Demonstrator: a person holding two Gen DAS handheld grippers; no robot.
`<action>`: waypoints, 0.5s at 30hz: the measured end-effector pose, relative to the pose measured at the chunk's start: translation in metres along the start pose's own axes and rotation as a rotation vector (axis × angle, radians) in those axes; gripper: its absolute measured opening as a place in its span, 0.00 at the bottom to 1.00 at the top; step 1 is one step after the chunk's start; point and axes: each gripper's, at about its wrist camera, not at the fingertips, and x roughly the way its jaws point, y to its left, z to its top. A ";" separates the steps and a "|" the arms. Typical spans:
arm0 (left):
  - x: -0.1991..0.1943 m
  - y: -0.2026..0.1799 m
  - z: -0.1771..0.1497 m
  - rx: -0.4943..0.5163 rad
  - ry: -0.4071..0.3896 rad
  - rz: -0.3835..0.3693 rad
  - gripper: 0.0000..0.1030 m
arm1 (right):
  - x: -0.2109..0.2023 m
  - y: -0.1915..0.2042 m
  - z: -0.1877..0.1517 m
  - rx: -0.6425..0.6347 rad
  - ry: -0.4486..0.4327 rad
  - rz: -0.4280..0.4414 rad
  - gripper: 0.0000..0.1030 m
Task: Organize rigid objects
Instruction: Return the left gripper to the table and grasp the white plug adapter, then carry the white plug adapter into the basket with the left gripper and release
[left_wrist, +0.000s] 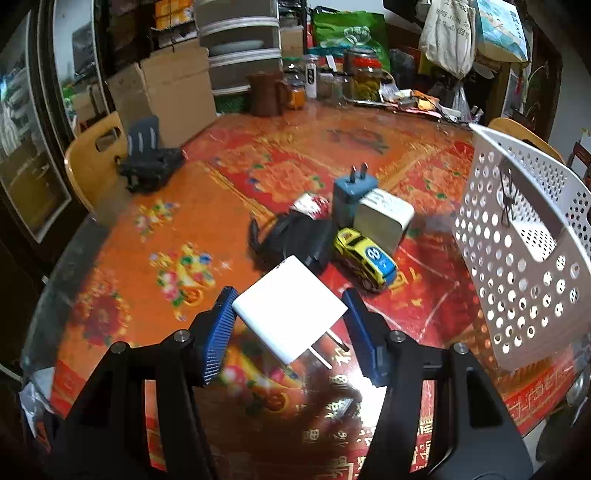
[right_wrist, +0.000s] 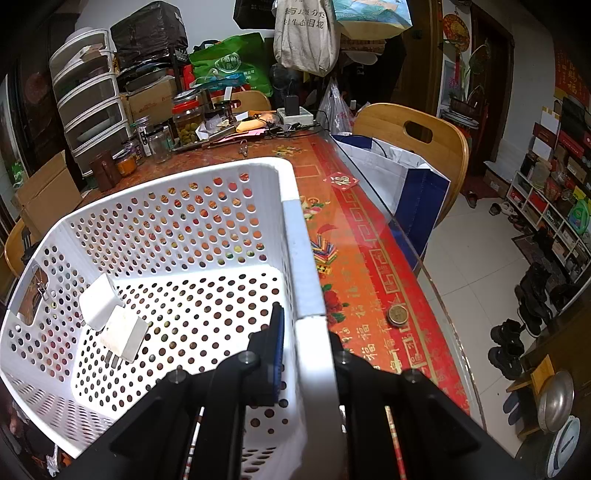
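Note:
My left gripper (left_wrist: 290, 314) is shut on a white plug adapter (left_wrist: 291, 314), held above the table with its prongs pointing down toward me. Beyond it lie a yellow toy car (left_wrist: 365, 260), a black adapter (left_wrist: 299, 240), a blue plug (left_wrist: 352, 194), a white charger block (left_wrist: 384, 219) and a small red-white item (left_wrist: 312, 205). My right gripper (right_wrist: 306, 354) is shut on the rim of the white perforated basket (right_wrist: 299, 258), tilting it. Two white adapters (right_wrist: 110, 314) lie inside. The basket also shows in the left wrist view (left_wrist: 517, 251), at the right.
The table (left_wrist: 147, 240) has a red patterned cloth under glass. Jars, a brown jug (left_wrist: 264, 92) and clutter line the far edge. Wooden chairs (right_wrist: 413, 144) stand on both sides. A coin-like disc (right_wrist: 397, 315) lies near the table's right edge.

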 end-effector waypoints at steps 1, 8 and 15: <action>-0.003 0.000 0.003 -0.001 -0.003 0.007 0.54 | 0.000 0.000 0.000 -0.001 0.000 0.001 0.09; -0.018 -0.006 0.022 -0.002 -0.026 0.007 0.54 | 0.000 0.002 -0.001 -0.005 -0.003 0.012 0.09; -0.043 -0.039 0.045 0.045 -0.076 -0.016 0.54 | 0.001 0.001 -0.002 -0.006 -0.009 0.031 0.09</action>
